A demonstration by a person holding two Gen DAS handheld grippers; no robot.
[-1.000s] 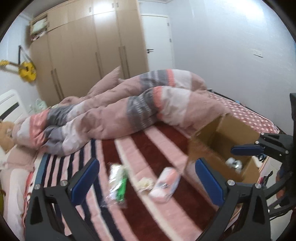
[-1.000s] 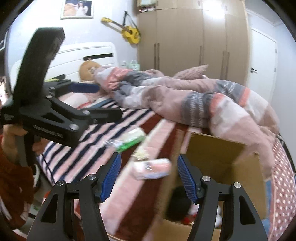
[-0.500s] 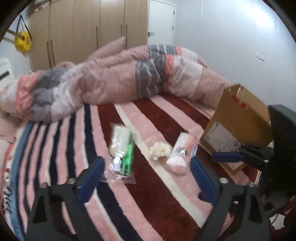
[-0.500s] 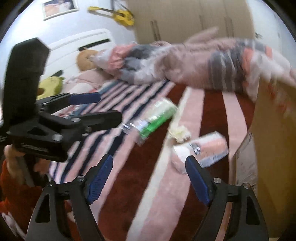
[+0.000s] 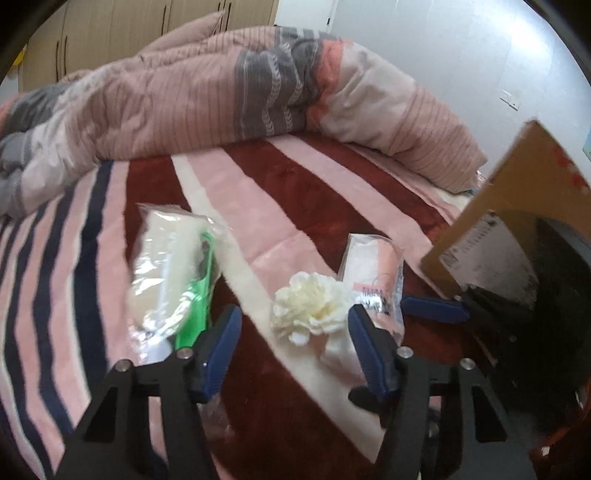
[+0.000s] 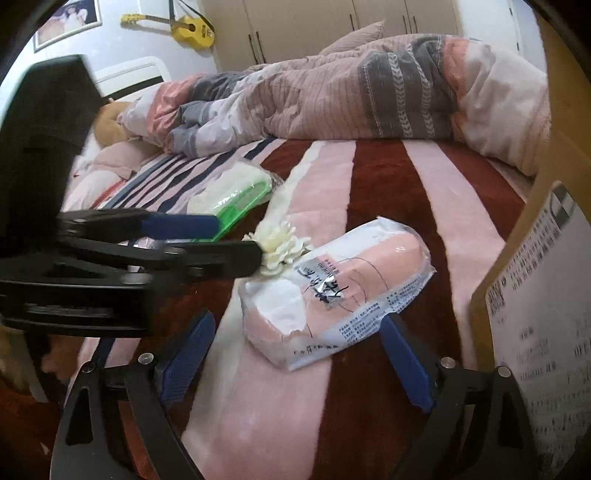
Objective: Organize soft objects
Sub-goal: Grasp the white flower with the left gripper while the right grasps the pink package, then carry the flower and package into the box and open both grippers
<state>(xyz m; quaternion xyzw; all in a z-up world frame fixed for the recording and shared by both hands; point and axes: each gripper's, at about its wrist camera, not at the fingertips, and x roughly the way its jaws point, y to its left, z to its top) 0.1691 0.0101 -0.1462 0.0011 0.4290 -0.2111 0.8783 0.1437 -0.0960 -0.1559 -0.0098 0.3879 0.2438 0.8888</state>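
Observation:
A cream fabric flower (image 5: pixel 308 304) lies on the striped bedspread (image 5: pixel 258 221), between my left gripper's (image 5: pixel 291 341) open fingers and just ahead of them. A pink and white wrapped soft pack (image 5: pixel 373 269) lies to its right. A clear bag with white material and a green strip (image 5: pixel 173 273) lies to its left. In the right wrist view my right gripper (image 6: pixel 295 360) is open around the near end of the pack (image 6: pixel 332 288). The flower (image 6: pixel 279 247) and the bag (image 6: pixel 236 199) lie beyond it, with the left gripper (image 6: pixel 207 242) reaching in from the left.
A cardboard box (image 5: pixel 509 206) stands at the right edge of the bed, also at the right of the right wrist view (image 6: pixel 535 295). A crumpled striped duvet (image 5: pixel 240 92) fills the far side of the bed. Wardrobes (image 6: pixel 332 22) and a yellow guitar (image 6: pixel 188 27) are behind.
Both grippers have come down and forward toward the bed. The flower now sits between the left fingers and the pack between the right fingers. Both stay open.

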